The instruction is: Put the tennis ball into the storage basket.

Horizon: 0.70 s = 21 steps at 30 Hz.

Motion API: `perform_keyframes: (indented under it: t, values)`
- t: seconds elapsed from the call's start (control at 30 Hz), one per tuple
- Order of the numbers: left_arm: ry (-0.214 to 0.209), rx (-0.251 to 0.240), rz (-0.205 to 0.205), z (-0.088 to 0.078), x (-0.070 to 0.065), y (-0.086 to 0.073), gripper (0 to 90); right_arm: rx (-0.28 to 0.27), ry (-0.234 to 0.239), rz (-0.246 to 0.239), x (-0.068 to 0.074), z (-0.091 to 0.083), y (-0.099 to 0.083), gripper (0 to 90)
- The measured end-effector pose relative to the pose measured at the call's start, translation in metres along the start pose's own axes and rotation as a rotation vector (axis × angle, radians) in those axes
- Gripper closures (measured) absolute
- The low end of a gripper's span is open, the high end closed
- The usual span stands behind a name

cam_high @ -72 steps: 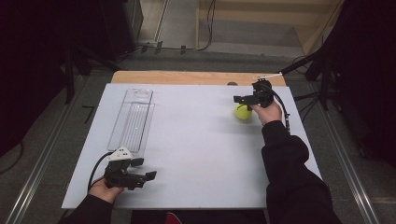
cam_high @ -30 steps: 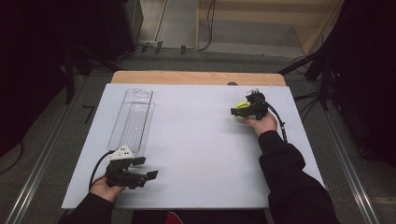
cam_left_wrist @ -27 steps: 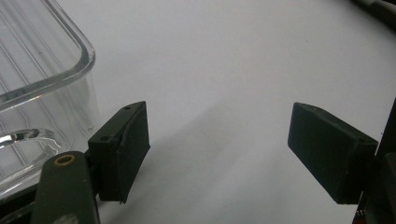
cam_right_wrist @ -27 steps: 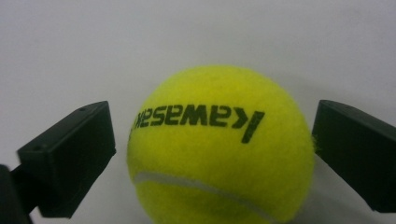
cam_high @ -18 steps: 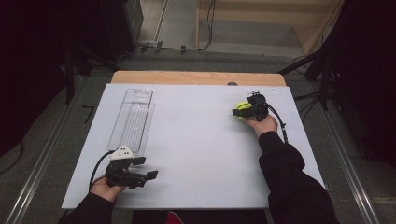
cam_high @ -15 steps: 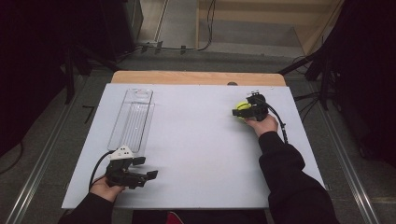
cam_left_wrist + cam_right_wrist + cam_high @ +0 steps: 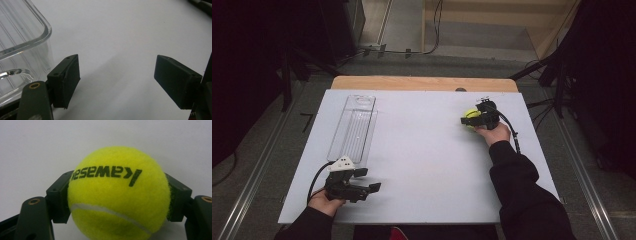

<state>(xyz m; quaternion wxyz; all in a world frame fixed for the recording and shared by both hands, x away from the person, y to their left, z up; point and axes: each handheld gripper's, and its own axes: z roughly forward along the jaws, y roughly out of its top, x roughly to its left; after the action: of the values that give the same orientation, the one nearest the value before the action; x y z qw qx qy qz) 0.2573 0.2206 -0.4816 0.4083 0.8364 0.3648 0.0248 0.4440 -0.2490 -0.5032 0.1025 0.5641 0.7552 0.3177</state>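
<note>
A yellow-green tennis ball (image 7: 470, 115) with black lettering rests on the white table at the far right. My right gripper (image 7: 470, 120) is shut on it, and in the right gripper view both black pads press the ball's (image 7: 117, 195) sides. At the near left, my left gripper (image 7: 368, 180) lies low over the table and is open. Nothing sits between its jaws (image 7: 116, 80) but bare white surface. A clear plastic tray (image 7: 354, 127) lies lengthwise at the left, and its near corner (image 7: 22, 37) is beside the left gripper's left pad.
The white tabletop (image 7: 422, 165) spreads between the two hands. A wooden strip (image 7: 422, 83) runs along its far edge. Dark floor, cables and stands surround the table. A black cable (image 7: 512, 135) trails from the right gripper along the sleeve.
The right gripper has come from just beyond the ball down onto it and now clamps it. The left gripper and the tray have kept still.
</note>
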Motion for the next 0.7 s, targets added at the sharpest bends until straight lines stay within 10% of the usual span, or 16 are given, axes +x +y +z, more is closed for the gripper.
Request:
perform_keyframes:
  t: [0.7]
  values:
    - [0.000,-0.003,0.001,0.000,0.000,0.000,21.2,-0.047,0.051,-0.058,0.017,-0.029,0.005,23.0]
